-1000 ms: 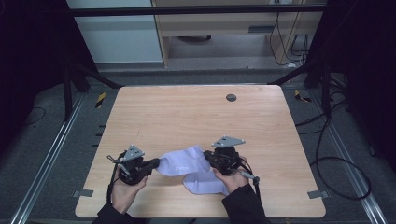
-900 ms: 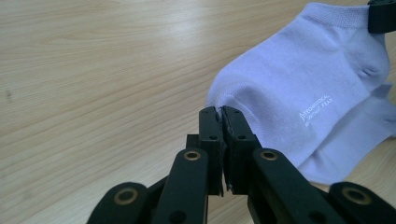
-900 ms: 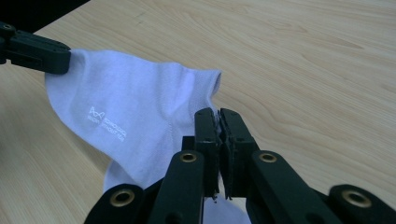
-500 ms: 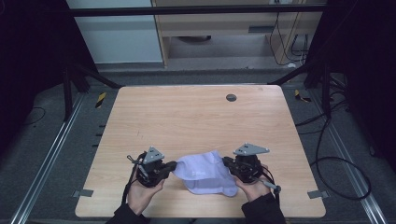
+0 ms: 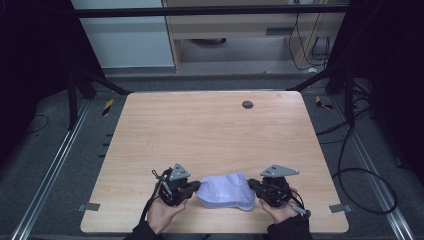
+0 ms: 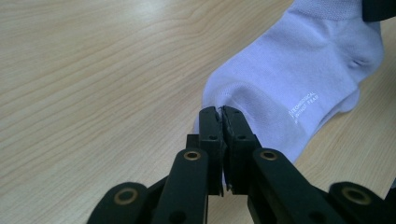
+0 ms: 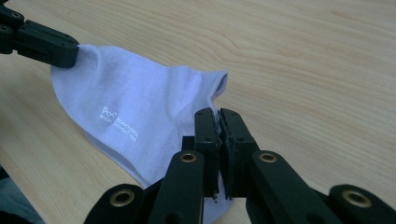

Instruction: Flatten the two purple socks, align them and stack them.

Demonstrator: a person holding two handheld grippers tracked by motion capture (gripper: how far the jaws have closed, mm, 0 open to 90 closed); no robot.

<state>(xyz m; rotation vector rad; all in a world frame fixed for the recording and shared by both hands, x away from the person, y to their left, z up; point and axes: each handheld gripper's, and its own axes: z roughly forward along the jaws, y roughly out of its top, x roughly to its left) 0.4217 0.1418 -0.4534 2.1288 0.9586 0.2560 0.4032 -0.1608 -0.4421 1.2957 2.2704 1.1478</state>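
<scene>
A pale lavender sock (image 5: 225,192) with small white lettering lies stretched on the wooden table (image 5: 210,130) near its front edge. My left gripper (image 5: 197,187) is shut on the sock's left end, its jaws pinching the fabric edge (image 6: 220,112). My right gripper (image 5: 251,186) is shut on the opposite end, by the cuff opening (image 7: 218,114). In the left gripper view the sock (image 6: 299,70) runs up and right. The right gripper view shows the sock (image 7: 140,102) sagging between both grippers, with the left gripper (image 7: 70,51) at top left.
A black round grommet (image 5: 247,104) sits in the tabletop near the far edge. The table's front edge runs just below the person's hands (image 5: 162,215). Cables (image 5: 360,170) lie on the floor to the right, and a dark frame surrounds the table.
Both hands have moved right and toward the front edge, carrying the sock. The sock has gone from bunched to spread out between the two grippers.
</scene>
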